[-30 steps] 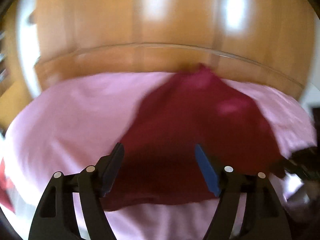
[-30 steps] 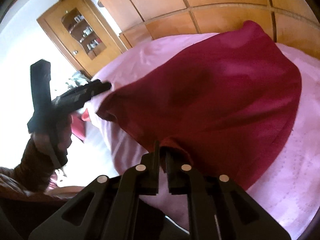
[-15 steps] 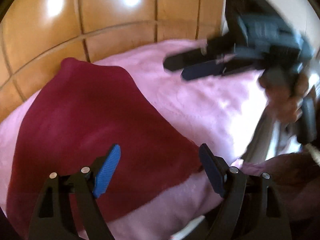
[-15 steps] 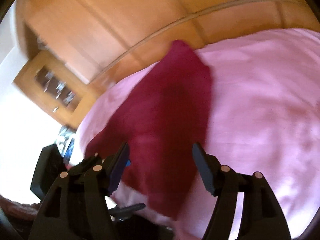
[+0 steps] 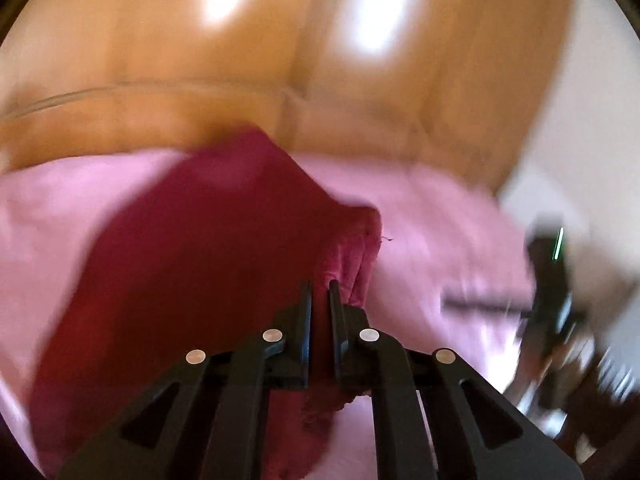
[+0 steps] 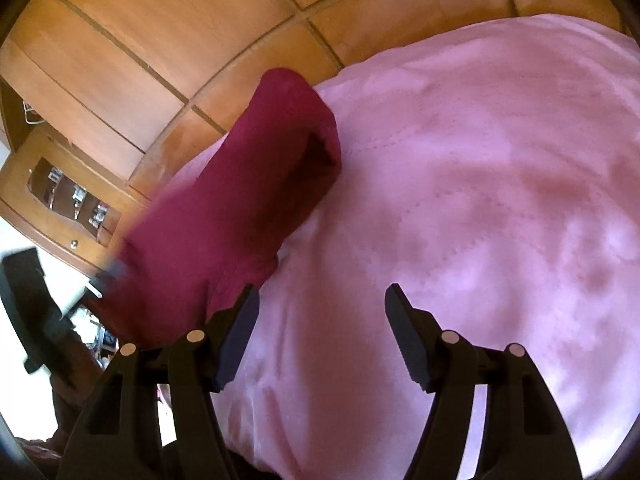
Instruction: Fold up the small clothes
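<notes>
A dark red cloth (image 5: pixel 208 248) lies on a pink bedspread (image 5: pixel 440 220). My left gripper (image 5: pixel 319 292) is shut on a bunched edge of the cloth and lifts it, so the cloth folds over itself. In the right wrist view the cloth (image 6: pixel 248 200) stands up as a long fold left of centre on the bedspread (image 6: pixel 480 200). My right gripper (image 6: pixel 320 300) is open and empty, just right of the cloth's near end, above bare bedspread. The left gripper (image 6: pixel 108 272) shows blurred at the cloth's lower left.
A wooden panelled headboard (image 5: pixel 280 60) runs behind the bed. A wooden cabinet with a glass door (image 6: pixel 68 196) stands at the left. The right gripper and hand (image 5: pixel 556 300) appear blurred at the right of the left wrist view.
My left gripper was open over the cloth and has shut on its edge and lifted it. My right gripper let go of the cloth one second ago and stays open.
</notes>
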Demonstrator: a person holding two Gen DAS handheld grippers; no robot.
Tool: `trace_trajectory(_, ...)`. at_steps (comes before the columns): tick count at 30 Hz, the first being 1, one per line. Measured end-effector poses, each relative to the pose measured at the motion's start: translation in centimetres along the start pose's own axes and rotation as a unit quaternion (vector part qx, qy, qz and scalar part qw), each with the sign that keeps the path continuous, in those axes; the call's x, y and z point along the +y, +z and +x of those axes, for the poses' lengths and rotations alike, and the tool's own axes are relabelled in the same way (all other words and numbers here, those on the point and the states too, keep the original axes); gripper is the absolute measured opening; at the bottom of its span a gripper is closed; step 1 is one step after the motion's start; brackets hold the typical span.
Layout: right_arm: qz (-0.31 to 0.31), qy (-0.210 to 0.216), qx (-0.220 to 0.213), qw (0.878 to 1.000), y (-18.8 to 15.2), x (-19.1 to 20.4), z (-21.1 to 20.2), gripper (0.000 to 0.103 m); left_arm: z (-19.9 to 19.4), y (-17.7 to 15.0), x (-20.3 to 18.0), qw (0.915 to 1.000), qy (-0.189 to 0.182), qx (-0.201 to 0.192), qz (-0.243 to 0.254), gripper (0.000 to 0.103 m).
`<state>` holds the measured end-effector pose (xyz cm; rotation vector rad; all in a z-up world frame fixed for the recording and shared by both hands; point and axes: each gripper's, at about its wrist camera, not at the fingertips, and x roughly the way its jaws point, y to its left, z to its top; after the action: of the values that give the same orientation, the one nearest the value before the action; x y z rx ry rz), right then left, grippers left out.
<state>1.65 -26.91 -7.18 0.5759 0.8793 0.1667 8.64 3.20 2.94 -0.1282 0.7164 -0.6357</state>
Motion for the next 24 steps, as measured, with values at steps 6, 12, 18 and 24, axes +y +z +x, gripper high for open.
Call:
trace_trajectory(6, 0.008, 0.03, 0.043, 0.999, 1.9, 2.2, 5.8, 0.061, -6.1, 3.1, 7.7, 0.9912, 0.076, -0.069, -0.083, 0.007)
trace_trajectory(12, -0.022, 0.035, 0.065, 0.997, 3.6, 6.7, 10.9, 0.041, -6.1, 3.1, 8.5, 0.9886, 0.085, -0.075, -0.099, 0.007)
trace_trajectory(18, -0.134, -0.078, 0.034, 0.987, 4.2, 8.8, 8.4, 0.012, -7.4, 2.7, 8.7, 0.9893, 0.073, -0.08, -0.098, 0.007)
trace_trajectory(24, -0.241, -0.296, -0.086, 0.92, 8.5, 6.4, -1.0, 0.011, -6.9, 2.1, 5.4, 0.9954, -0.003, -0.066, -0.069, 0.007)
